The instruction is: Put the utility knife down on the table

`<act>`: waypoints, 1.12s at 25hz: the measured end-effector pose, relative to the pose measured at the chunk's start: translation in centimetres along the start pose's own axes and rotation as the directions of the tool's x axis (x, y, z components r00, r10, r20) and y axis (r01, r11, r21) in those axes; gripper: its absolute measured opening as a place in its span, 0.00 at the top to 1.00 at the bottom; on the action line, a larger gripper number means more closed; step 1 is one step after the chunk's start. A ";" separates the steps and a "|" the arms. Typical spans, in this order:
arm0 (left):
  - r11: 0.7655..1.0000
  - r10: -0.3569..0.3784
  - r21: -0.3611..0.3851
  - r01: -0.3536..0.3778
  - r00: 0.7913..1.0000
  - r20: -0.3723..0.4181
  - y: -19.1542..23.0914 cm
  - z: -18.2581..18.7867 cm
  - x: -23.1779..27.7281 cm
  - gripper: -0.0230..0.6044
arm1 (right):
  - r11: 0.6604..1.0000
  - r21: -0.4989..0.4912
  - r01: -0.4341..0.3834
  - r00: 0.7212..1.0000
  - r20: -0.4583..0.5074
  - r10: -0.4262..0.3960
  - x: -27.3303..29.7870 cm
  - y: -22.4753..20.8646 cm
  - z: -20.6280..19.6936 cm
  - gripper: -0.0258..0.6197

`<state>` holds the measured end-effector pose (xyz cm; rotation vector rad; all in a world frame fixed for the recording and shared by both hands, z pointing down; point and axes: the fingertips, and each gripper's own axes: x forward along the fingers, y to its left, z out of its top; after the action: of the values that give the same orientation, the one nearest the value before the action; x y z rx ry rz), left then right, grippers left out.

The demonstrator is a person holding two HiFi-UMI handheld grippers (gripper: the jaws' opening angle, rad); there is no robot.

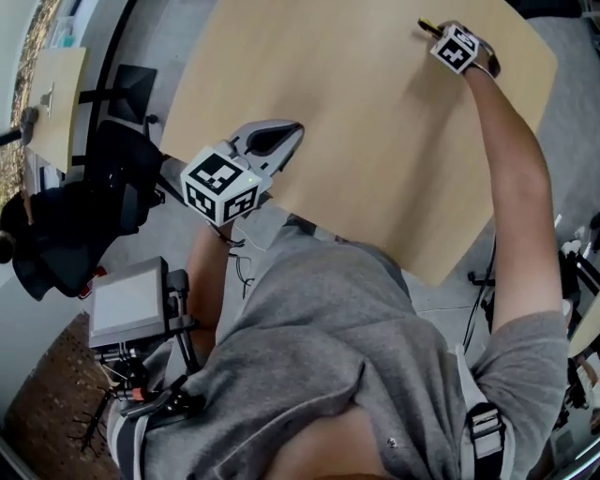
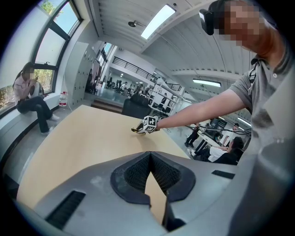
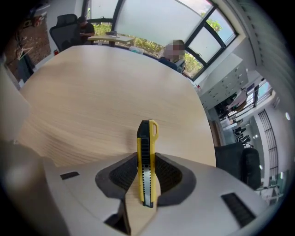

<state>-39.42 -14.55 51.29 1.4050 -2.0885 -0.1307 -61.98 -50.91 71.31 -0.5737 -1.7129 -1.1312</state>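
The yellow-and-black utility knife point(image 3: 145, 147) stands lengthwise between the jaws of my right gripper point(image 3: 146, 160), which is shut on it. Its hooked black end points out over the light wooden table point(image 3: 101, 97). In the head view, my right gripper point(image 1: 442, 34) is stretched to the far right part of the table point(image 1: 375, 122), with the knife's tip point(image 1: 427, 25) sticking out just above the surface. I cannot tell whether the knife touches the table. My left gripper point(image 1: 283, 137) hovers at the near left edge, its jaws shut on nothing point(image 2: 150, 159).
A black chair with a dark bag point(image 1: 80, 211) and a grey box on a stand point(image 1: 129, 300) sit on the floor left of the table. A small side table point(image 1: 54, 94) lies farther left. One person point(image 2: 30, 92) sits by the window, and another point(image 3: 174, 50) sits beyond the table's far edge.
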 end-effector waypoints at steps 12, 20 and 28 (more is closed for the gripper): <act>1.000 0.004 -0.002 -0.004 1.000 -0.011 0.3 -1.4 -1.2 0.95 | 0.998 -0.057 -0.040 0.999 -0.026 0.038 0.4 0.9 1.6 0.78; 1.000 0.004 -0.008 -0.004 1.000 -0.018 0.4 -1.2 -1.0 0.95 | 0.989 -0.110 -0.100 0.995 -0.037 0.097 1.0 1.6 2.1 0.78; 1.000 0.002 -0.008 -0.002 1.000 -0.021 0.3 -1.6 -1.0 0.95 | 0.980 -0.154 -0.126 0.990 -0.075 0.115 1.2 2.6 2.1 0.77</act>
<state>-38.54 -13.16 52.20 1.3941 -2.0701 -0.1234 -61.41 -48.00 73.30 -0.7216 -1.5198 -1.1930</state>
